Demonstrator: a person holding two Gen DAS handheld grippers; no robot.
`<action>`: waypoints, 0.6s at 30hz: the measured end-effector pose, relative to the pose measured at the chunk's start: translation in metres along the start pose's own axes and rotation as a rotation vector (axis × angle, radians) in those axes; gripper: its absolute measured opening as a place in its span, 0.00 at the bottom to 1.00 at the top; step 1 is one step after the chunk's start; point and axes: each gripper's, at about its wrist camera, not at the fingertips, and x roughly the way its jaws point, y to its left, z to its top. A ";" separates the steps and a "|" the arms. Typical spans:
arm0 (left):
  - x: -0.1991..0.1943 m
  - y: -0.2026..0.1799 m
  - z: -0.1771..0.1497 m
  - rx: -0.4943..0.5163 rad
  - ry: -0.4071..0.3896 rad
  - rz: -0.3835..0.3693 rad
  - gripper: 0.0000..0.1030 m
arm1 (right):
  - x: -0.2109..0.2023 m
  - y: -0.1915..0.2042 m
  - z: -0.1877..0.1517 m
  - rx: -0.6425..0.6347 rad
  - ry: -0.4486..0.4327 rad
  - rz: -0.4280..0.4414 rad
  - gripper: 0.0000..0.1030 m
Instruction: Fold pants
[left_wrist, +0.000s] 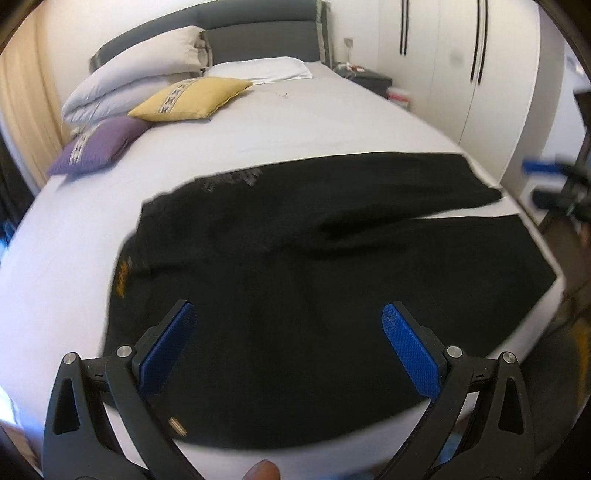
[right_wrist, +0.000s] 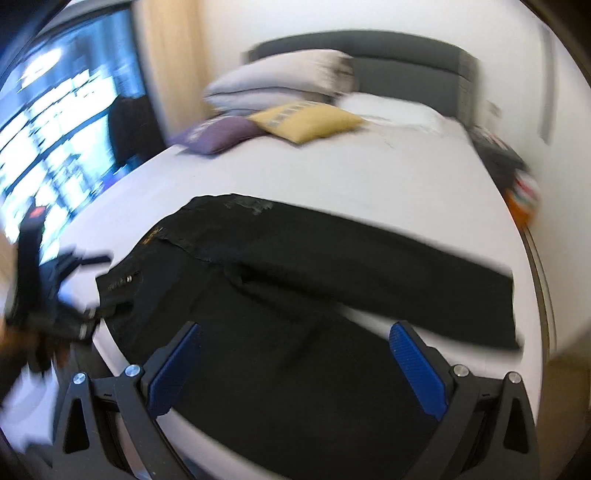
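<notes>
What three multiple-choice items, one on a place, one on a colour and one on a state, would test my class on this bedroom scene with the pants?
1. Where do the pants lie?
A. On the floor
B. Spread on the bed
C. Over the headboard

2. What colour is the cushion lying next to the purple cushion?
A. Yellow
B. Red
C. Green

3. How does the left gripper stand?
A. Shut on the pants
B. Shut on a pillow
C. Open, holding nothing

Answers:
1 B: the black pants lie flat on the white sheet, legs apart.
2 A: a yellow cushion rests beside the purple one, near the stacked pillows.
3 C: its blue fingers stand wide apart over the cloth; the right gripper is open too.
</notes>
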 end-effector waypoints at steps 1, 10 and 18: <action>0.008 0.007 0.008 0.026 -0.001 0.011 1.00 | 0.005 -0.009 0.009 -0.046 0.003 0.004 1.00; 0.115 0.087 0.138 0.158 0.061 -0.063 1.00 | 0.078 -0.111 0.067 -0.203 0.074 0.085 0.95; 0.227 0.099 0.205 0.348 0.198 -0.181 1.00 | 0.161 -0.163 0.079 -0.280 0.195 0.216 0.84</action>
